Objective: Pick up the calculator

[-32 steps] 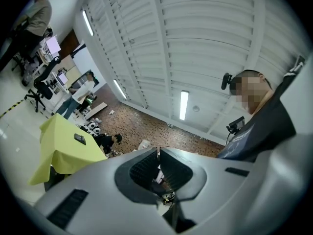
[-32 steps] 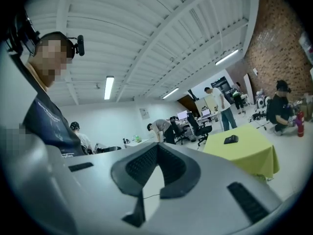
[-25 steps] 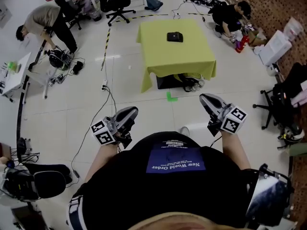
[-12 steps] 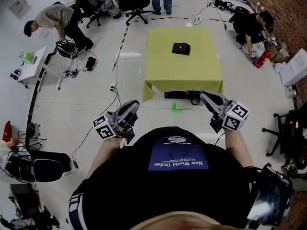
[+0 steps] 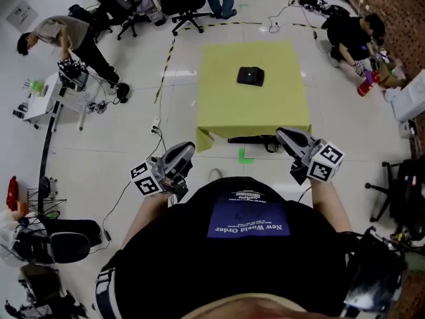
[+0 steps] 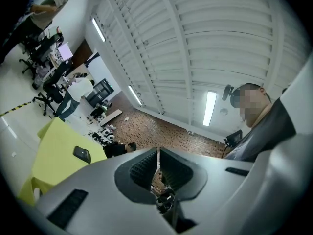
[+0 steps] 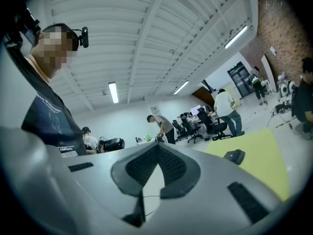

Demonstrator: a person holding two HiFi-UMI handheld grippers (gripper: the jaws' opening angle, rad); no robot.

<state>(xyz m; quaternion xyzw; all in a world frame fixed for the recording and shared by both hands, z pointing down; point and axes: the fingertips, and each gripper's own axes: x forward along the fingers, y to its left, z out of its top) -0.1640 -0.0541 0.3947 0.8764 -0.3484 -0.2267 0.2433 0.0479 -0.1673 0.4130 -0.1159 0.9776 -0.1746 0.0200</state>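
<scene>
The calculator (image 5: 251, 76) lies flat toward the far side of the yellow-covered worktop (image 5: 265, 108), well apart from both grippers. These hang close in front of the person, short of the worktop's near edge — the left gripper (image 5: 186, 149) at left, the right gripper (image 5: 283, 135) at right. The left fingers (image 6: 145, 168) are pressed together on nothing; the right fingers (image 7: 142, 164) meet at their tips — likewise empty.

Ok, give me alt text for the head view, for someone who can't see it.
Seen from above, a person in a black T-shirt holds a left gripper and right gripper out toward a table draped in yellow-green cloth, where a dark calculator lies alone. Other people and office chairs ring the white floor.
</scene>
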